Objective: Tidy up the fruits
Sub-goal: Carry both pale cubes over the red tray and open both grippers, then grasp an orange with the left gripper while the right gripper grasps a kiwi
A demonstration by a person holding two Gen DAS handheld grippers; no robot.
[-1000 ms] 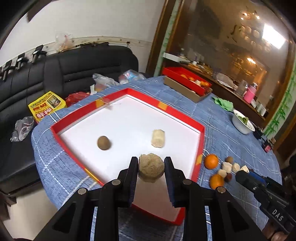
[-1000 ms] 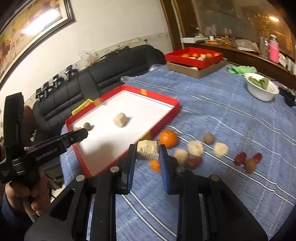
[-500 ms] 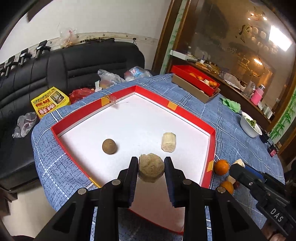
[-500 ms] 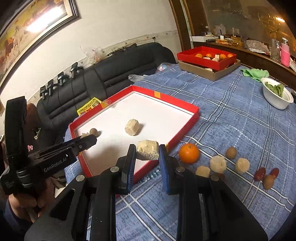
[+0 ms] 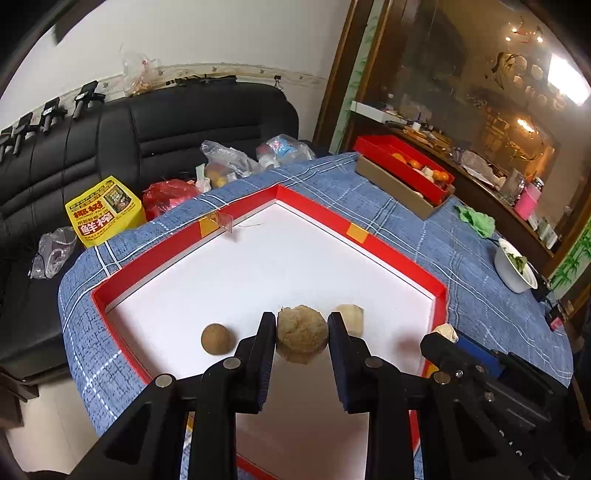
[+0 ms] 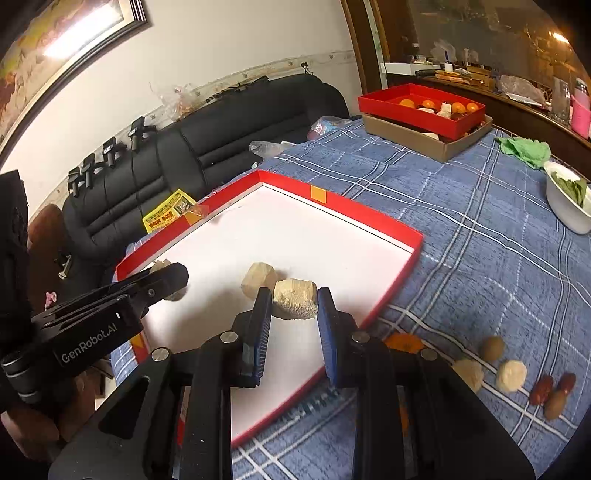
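wall: white wall [image 5: 221,33] is seen behind | seating: black leather sofa [image 5: 166,122] is set against it | art: framed picture [image 6: 55,40] is hung high | right: dark wood-framed glass cabinet [image 5: 461,74] is lit by warm lamps | surface [image 6: 461,221]: covered in blue checked cloth

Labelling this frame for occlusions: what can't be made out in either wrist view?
- Orange, right wrist view: mostly behind the right gripper.
- Pale piece, left wrist view: largely hidden by that gripper.
- Far red box contents: too small to identify.
- White bowl: cut by frame edge.
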